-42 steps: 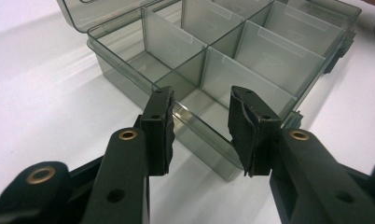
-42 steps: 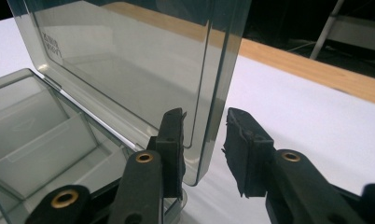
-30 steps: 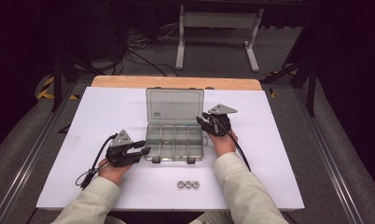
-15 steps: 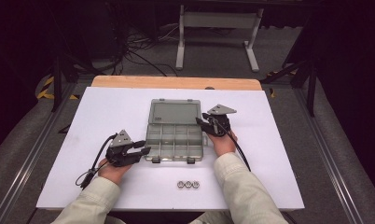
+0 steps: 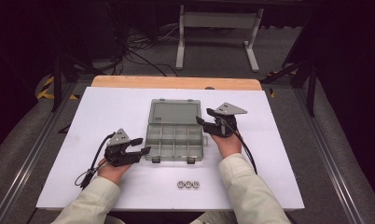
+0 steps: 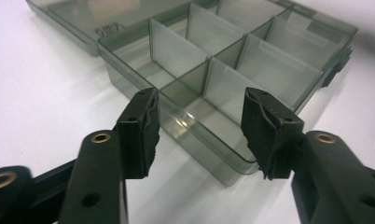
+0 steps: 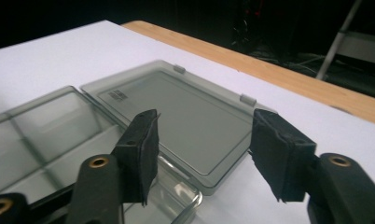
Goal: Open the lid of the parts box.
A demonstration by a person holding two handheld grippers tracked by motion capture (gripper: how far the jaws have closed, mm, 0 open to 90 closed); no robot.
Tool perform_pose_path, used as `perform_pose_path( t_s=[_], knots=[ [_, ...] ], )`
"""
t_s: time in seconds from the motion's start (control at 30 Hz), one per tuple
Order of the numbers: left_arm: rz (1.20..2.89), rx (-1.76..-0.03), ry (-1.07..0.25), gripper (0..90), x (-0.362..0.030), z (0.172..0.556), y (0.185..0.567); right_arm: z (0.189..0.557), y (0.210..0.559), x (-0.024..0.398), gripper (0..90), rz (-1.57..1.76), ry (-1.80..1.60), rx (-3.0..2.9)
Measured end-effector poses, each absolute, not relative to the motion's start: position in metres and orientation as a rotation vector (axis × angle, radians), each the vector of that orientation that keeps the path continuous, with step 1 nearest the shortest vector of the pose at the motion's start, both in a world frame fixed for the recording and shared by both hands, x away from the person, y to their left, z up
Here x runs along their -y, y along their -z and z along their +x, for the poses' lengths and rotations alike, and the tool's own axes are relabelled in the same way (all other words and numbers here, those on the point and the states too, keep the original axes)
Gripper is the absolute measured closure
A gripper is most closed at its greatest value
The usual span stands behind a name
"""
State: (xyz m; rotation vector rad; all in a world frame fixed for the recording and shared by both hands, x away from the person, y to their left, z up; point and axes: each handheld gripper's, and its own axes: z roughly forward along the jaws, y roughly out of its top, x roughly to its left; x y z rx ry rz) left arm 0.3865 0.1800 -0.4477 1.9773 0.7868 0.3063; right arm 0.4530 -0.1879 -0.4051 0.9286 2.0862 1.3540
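1. Smoke-grey clear plastic: the organiser box sits mid-table on the white sheet, its lid now folded flat on the sheet behind the tray. A second ago that lid stood upright on its hinge; half a second ago it was already leaning back.

2. Left gripper: its jaws have just been opening. They stand spread on either side of the tray's near corner, and the pads show no press on the wall. The corner lies between the jaws, loose.

3. Right gripper: its jaws have also just been opening. They stand spread with nothing pinched; the lid's far corner lies ahead of and below the gap, clear of both pads. In the high view this gripper sits higher than a second ago, just off the hinge end.

4. Reading: both grips look released, so the opening step seems finished. The compartments appear empty and reachable from above.

5. Three small metal rings lie in a row behind the jaws of both grippers, toward the person. Likely they are what goes in next.

6. Axis: the tray's long side runs across the table, from one gripper toward the other. The latches face the person; the open lid points away, hinge line parallel to the long side.
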Motion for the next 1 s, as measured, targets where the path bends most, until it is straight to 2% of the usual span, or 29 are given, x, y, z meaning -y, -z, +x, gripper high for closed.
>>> perform_pose_path(
  t_s=[0.17,0.37,1.0],
  knots=[
    [1.966,-0.759,-0.328,37.1,-0.185,0.381,0.439,0.439,0.393,0.193,28.7,0.856,-1.395,-2.119],
    [1.952,-0.753,-0.332,23.2,-0.192,0.373,0.433,0.424,0.381,0.194,20.3,0.784,-1.4,-2.175],
    [1.916,-0.757,-0.335,21.0,-0.212,0.368,0.43,0.384,0.369,0.204,13.4,0.684,-1.416,-2.268]
  ],
)
